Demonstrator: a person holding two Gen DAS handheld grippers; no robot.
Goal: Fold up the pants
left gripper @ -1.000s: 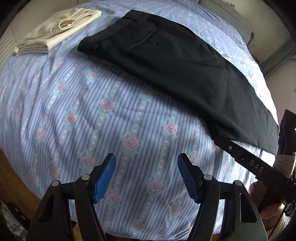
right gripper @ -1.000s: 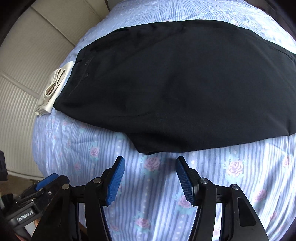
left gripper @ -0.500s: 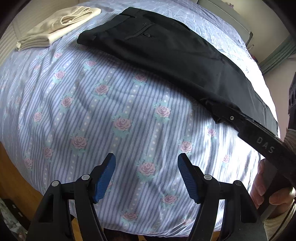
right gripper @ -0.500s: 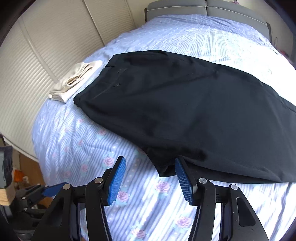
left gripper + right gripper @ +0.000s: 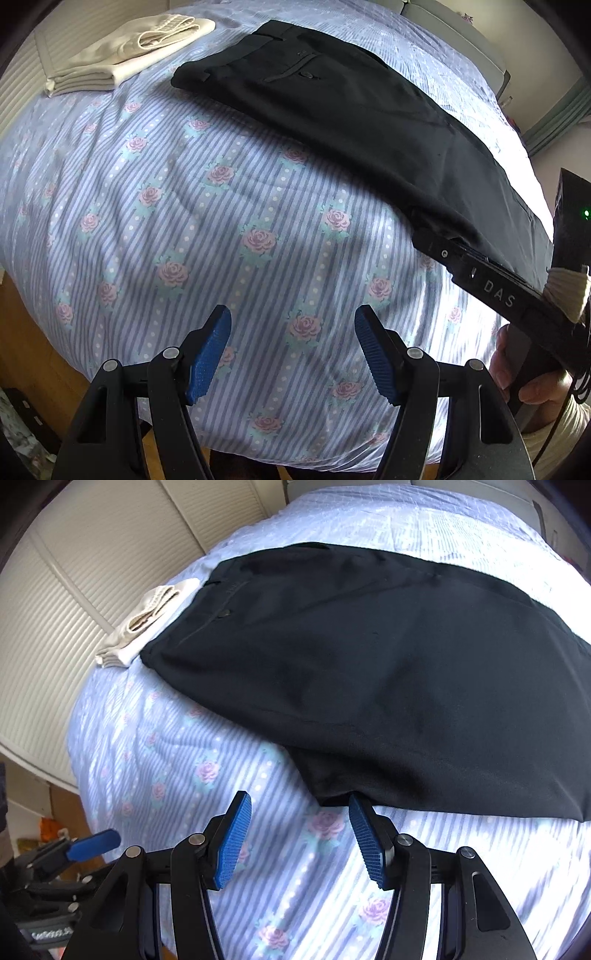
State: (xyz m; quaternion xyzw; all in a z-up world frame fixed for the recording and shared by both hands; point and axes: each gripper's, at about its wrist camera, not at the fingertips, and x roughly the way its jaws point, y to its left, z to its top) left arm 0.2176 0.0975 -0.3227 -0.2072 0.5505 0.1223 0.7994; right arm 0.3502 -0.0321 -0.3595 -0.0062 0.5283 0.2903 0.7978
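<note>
Black pants (image 5: pixel 351 110) lie flat on the bed, folded lengthwise, waistband and back pocket toward the far left; they also fill the right wrist view (image 5: pixel 388 672). My left gripper (image 5: pixel 291 347) is open and empty above bare sheet, well short of the pants. My right gripper (image 5: pixel 299 834) is open, its right fingertip at the pants' near corner, nothing between the pads. In the left wrist view the right gripper's black body (image 5: pixel 491 284) reaches the pants' near edge.
The bed has a blue striped sheet with roses (image 5: pixel 184 221). A folded beige garment (image 5: pixel 122 55) lies at the far left corner, beside the waistband, also in the right wrist view (image 5: pixel 147 620). A louvred wall (image 5: pixel 74 590) stands left. The bed edge and wooden floor (image 5: pixel 29 332) are near.
Both grippers have shifted closer to the bed after pulling back. The right gripper has moved in to the pants' near corner. Both stay open.
</note>
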